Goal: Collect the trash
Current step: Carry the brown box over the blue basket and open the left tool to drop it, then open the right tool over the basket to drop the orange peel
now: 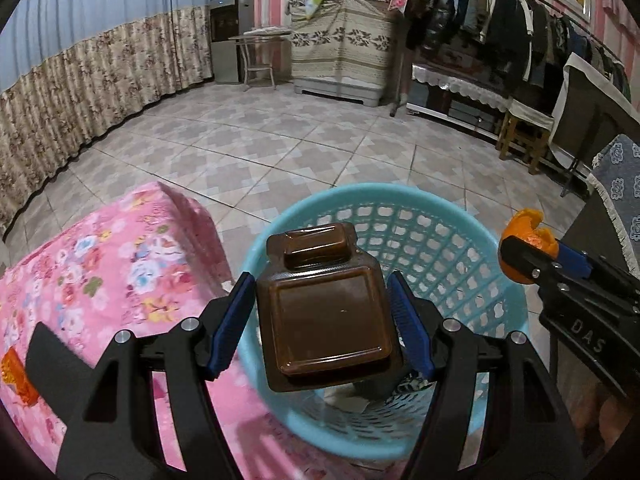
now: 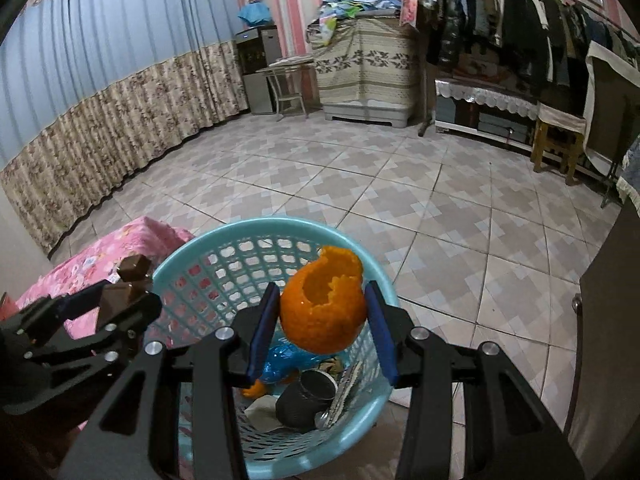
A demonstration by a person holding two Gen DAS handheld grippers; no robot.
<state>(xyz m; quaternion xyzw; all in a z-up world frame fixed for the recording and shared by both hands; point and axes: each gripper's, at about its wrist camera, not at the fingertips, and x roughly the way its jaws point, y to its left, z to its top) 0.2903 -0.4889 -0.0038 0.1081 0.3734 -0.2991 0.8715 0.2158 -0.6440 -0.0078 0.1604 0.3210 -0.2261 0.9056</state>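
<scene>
My left gripper is shut on a brown plastic tray and holds it over the light blue trash basket. My right gripper is shut on a hollow orange peel and holds it over the same basket. The basket holds a blue wrapper, a dark cup, another bit of peel and paper. The right gripper with its peel shows at the right in the left wrist view. The left gripper with the brown tray shows at the left in the right wrist view.
A table under a pink flowered cloth stands left of the basket, with an orange item at its near left edge. Dark furniture with a blue-grey cloth stands at the right. Tiled floor lies beyond, then curtains, a clothes rack and a covered cabinet.
</scene>
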